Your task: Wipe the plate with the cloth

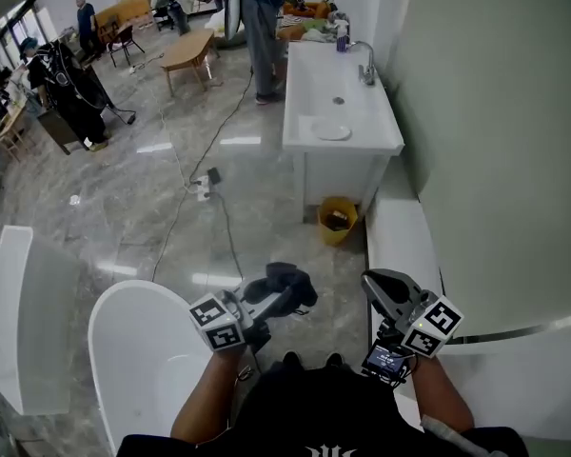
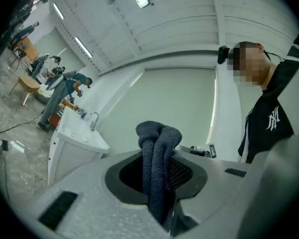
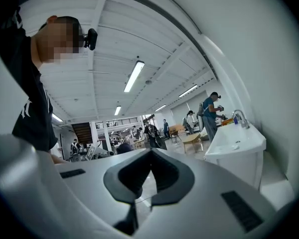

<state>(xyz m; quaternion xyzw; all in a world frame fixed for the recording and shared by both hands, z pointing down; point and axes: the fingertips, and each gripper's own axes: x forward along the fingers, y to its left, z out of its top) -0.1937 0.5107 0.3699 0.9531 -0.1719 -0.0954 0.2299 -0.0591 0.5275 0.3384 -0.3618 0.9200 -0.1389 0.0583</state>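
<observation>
Left hand-held gripper (image 1: 287,298) over glossy floor (image 1: 143,208)

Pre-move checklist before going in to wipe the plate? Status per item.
1. Cloth gripped: ok. The left gripper is shut on the dark cloth, which bunches up past the jaws.
2. Right gripper free: ok. It is shut with nothing between the jaws.
3. Plate found: ok. The white plate lies on the white sink unit, far ahead.
4. Plate in reach: not ok. Open floor separates both grippers from the sink unit.
5. Path clear: not ok. A yellow bin stands at the unit's foot and a cable runs across the floor.
6. Plate's dirt: cannot tell, too small.
</observation>
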